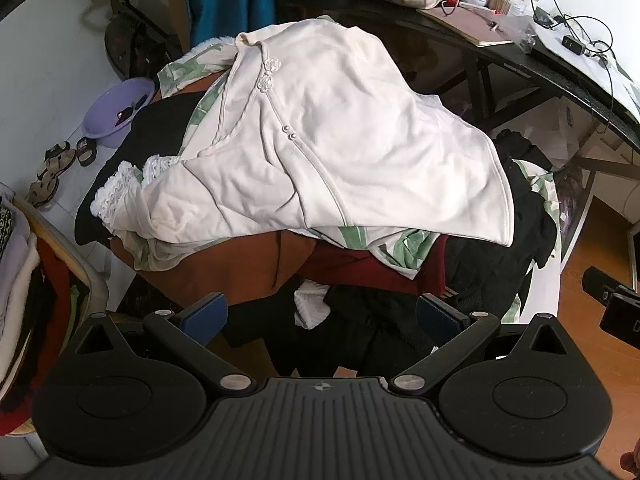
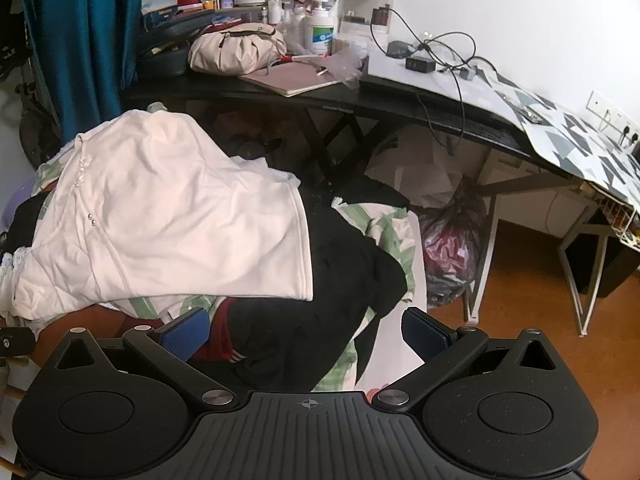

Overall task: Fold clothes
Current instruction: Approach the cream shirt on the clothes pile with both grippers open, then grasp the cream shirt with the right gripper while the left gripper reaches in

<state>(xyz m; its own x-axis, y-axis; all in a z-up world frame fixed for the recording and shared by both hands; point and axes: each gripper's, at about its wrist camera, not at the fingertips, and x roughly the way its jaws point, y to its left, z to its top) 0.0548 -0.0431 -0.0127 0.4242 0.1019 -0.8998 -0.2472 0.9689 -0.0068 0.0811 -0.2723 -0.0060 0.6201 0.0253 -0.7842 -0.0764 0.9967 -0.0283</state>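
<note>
Hanging over dark clothes (image 2: 352, 264), white top's hem (image 2: 306, 248) lies unobstructed.

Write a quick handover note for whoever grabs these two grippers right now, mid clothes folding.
Left gripper: open, empty, hovering at the near edge of the pile.
Right gripper: open, empty, over the black garment on the pile's right side.
White top lies spread but rumpled on top of the heap, lace cuff at its left.
Done: no folded garment is visible on the pile.
Left: smooth and fold the white top, then the clothes beneath it.
</note>
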